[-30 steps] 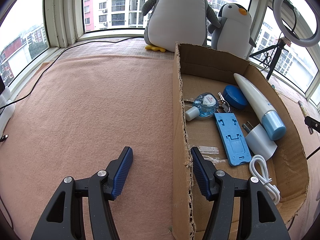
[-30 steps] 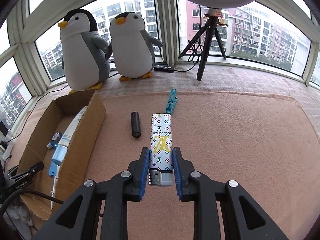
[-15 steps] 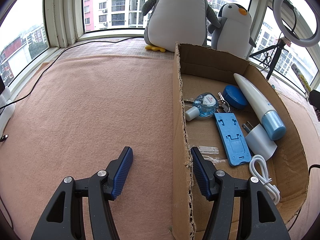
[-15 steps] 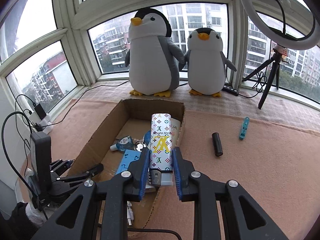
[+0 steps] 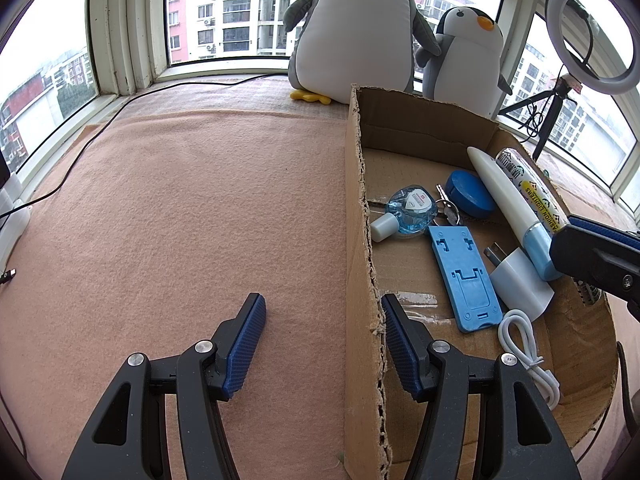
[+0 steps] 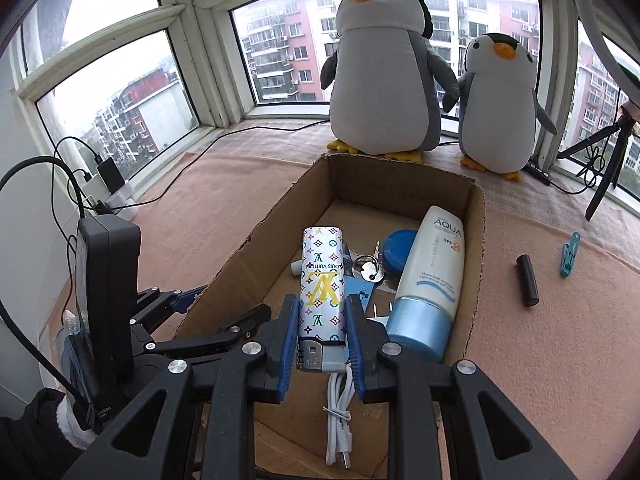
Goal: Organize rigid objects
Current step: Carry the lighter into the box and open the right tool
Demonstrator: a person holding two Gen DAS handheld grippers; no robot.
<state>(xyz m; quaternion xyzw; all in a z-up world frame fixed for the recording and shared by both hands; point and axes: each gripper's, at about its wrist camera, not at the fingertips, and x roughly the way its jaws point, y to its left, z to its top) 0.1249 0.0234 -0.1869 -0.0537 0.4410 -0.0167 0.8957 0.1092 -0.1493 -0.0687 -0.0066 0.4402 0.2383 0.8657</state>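
Observation:
A lighter with a monogram pattern (image 6: 322,284) is pinched between the pads of my right gripper (image 6: 321,305), which is shut on it. It hangs above the open cardboard box (image 6: 400,176), over the near half. In the left wrist view the same lighter (image 5: 528,188) shows at the box's right side, beside the white and blue sunscreen tube (image 5: 508,200). My left gripper (image 5: 323,305) is open and straddles the box's left wall (image 5: 356,208), one finger outside and one inside.
In the box lie a blue phone stand (image 5: 464,276), a white plug (image 5: 520,280), a white cable (image 6: 340,412), keys (image 6: 370,270), a blue round case (image 6: 398,248) and a small clear bottle (image 5: 408,210). A black cylinder (image 6: 527,280) and teal clip (image 6: 569,254) lie on the carpet. Two penguin plushes (image 6: 384,72) stand behind.
My right gripper has carried the lighter from the carpet leftward to above the box. The left gripper has stayed put astride the box wall.

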